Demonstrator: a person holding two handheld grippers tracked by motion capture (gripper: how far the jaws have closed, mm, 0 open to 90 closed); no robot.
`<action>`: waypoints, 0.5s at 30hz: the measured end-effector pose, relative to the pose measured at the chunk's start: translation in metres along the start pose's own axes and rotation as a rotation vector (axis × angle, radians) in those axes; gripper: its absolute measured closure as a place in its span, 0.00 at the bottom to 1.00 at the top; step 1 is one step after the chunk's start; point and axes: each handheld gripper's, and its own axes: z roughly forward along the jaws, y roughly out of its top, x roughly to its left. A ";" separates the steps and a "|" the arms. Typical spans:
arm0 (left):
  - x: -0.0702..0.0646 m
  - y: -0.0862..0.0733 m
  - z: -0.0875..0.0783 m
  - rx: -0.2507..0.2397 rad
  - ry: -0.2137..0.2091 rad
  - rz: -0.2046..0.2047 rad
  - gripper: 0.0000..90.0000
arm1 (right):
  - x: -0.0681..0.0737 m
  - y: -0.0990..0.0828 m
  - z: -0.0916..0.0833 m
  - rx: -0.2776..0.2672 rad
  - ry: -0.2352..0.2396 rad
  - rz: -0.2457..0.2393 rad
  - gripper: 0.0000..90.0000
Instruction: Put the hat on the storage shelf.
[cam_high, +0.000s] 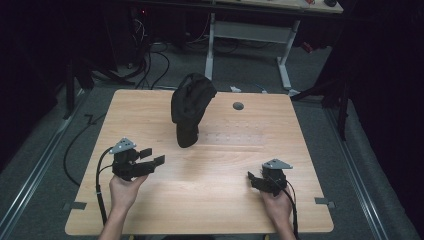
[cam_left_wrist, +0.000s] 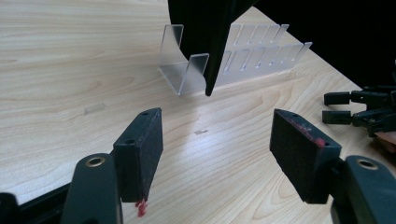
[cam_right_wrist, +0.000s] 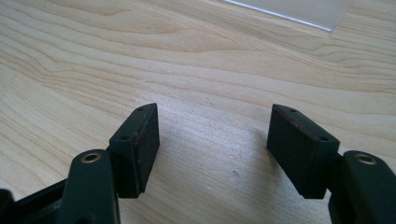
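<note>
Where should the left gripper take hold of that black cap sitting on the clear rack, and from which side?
Probably the cap's stiff brim, which hangs down over the clear rack's end slot with its edge free. Come in from the person's side, where the left gripper already faces it with jaws open and nothing between them, and close across the brim's thin edge.

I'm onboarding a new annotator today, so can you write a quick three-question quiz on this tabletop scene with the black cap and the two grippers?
1. True or false: the left gripper is closed on the black cap.
2. What does the black cap sit on? A) the bare table B) a clear slotted rack C) a metal tray
3. Fill in: the right gripper has its jaws ____ with nothing but wooden table between them.

Key: 1 false, its jaws are open and apart from the cap. 2 B, the clear rack. 3 open.
</note>
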 end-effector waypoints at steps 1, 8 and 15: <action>0.000 -0.001 0.000 0.001 0.001 -0.001 0.39 | 0.000 0.000 0.000 0.000 0.000 0.000 0.38; 0.001 -0.011 0.000 0.012 0.008 -0.013 0.39 | 0.000 0.000 0.000 0.000 0.000 0.000 0.38; 0.002 -0.021 0.003 0.030 0.020 -0.022 0.38 | 0.000 0.000 0.000 0.000 0.000 0.000 0.38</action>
